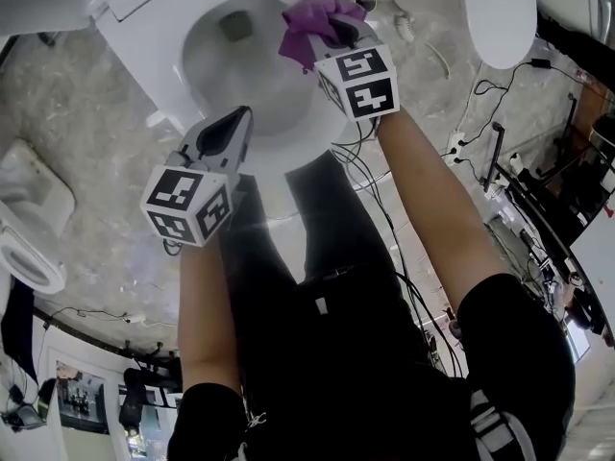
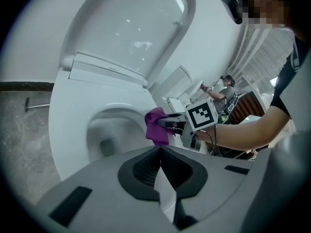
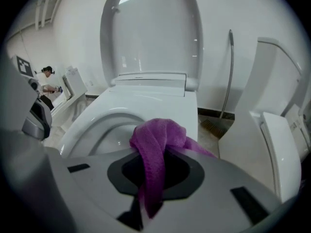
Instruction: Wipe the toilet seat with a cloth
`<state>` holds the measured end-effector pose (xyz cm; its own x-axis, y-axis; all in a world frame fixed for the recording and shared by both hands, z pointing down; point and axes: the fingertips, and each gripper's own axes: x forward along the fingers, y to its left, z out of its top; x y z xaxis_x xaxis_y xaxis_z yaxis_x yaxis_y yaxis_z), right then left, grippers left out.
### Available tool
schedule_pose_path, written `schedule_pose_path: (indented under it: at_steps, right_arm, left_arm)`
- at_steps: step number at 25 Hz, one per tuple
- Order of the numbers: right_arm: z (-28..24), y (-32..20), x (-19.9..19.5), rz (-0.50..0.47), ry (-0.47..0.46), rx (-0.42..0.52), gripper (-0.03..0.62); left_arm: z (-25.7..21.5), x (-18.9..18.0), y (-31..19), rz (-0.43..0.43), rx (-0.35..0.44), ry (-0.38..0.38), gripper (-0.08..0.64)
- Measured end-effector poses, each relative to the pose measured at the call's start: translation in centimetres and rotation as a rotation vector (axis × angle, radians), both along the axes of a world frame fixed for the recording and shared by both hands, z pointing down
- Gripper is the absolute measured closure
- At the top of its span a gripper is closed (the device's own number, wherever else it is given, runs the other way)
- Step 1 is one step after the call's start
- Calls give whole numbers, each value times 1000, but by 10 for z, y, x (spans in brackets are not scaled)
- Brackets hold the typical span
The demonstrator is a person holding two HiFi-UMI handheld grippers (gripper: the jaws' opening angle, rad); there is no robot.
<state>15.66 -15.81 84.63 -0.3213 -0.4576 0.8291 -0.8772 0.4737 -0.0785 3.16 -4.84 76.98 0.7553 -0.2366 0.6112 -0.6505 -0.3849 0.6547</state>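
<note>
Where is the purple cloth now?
Head view, upper centre: the purple cloth is clamped in the right gripper, at the right rim of the toilet bowl.

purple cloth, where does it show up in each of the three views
Head view: the purple cloth is at top centre, in the jaws of the right gripper, at the picture-right edge of the toilet bowl.
Left gripper view: centre, just right of the bowl opening, held by the right gripper.
Right gripper view: lower centre, draped between that gripper's own jaws.
Shared landmark: the white toilet bowl shows in all three.
</note>
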Motion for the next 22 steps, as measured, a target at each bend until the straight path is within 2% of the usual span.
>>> schedule_pose_path:
  at_steps: [5, 11, 22]
  right_arm:
    - [-2, -27, -29, -55, 71, 42, 537]
    - [-1, -45, -54, -138, 156, 73, 537]
    - [6, -63, -111, -180, 241, 63, 537]
  left_arm:
    - [-6, -28, -4, -20, 1, 12, 552]
    - [-6, -57, -2, 1, -2, 27, 552]
    - [-1, -116, -5, -43, -22, 33, 552]
